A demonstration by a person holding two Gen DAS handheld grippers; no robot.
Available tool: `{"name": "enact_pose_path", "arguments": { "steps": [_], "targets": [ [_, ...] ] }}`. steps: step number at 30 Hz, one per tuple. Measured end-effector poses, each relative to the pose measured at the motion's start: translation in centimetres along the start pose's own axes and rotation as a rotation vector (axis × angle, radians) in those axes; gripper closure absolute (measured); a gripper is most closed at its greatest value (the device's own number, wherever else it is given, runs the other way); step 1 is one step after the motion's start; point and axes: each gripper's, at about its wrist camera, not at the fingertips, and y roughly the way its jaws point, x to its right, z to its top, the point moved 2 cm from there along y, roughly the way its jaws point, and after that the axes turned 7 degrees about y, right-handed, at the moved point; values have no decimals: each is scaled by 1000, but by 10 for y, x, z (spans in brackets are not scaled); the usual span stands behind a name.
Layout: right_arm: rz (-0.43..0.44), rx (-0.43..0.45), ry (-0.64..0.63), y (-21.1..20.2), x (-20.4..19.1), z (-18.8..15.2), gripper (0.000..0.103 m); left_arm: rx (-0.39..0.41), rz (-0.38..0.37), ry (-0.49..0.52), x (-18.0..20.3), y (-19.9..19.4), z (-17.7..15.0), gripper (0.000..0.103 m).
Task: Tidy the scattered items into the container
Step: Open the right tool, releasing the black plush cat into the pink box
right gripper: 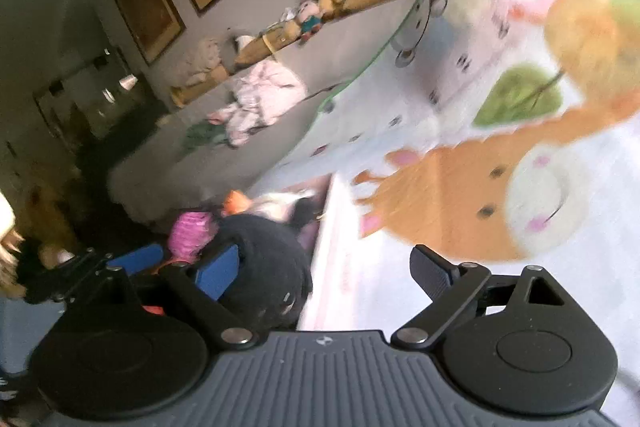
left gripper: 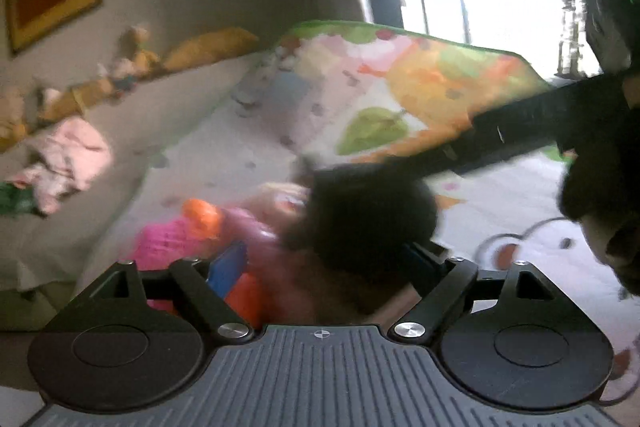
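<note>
a black plush sits blurred and round atop the toy pile, between my left gripper fingers, which stand wide apart, not pressing it. my right gripper tilts over the mat, jaws spread, empty. pink toy and orange toy lie beside it; i can't make out the container's edge.
</note>
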Motion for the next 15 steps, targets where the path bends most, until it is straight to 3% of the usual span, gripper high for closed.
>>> {"name": "enact_pose_path", "arguments": {
  "steps": [3, 7, 11, 15],
  "targets": [
    [24, -22, -38, 11, -13, -8, 11, -12, 80, -8, -15, -6, -2, 15],
    [27, -47, -91, 9, -25, -18, 11, -7, 53, -31, -18, -18, -3, 15],
    [63, 25, -71, -18, -22, -4, 11, -4, 27, -16, -10, -18, -3, 10],
    [-78, 114, -60, -12, -11, 26, 10, 24, -26, -14, -2, -20, 2, 9]
  ]
}}
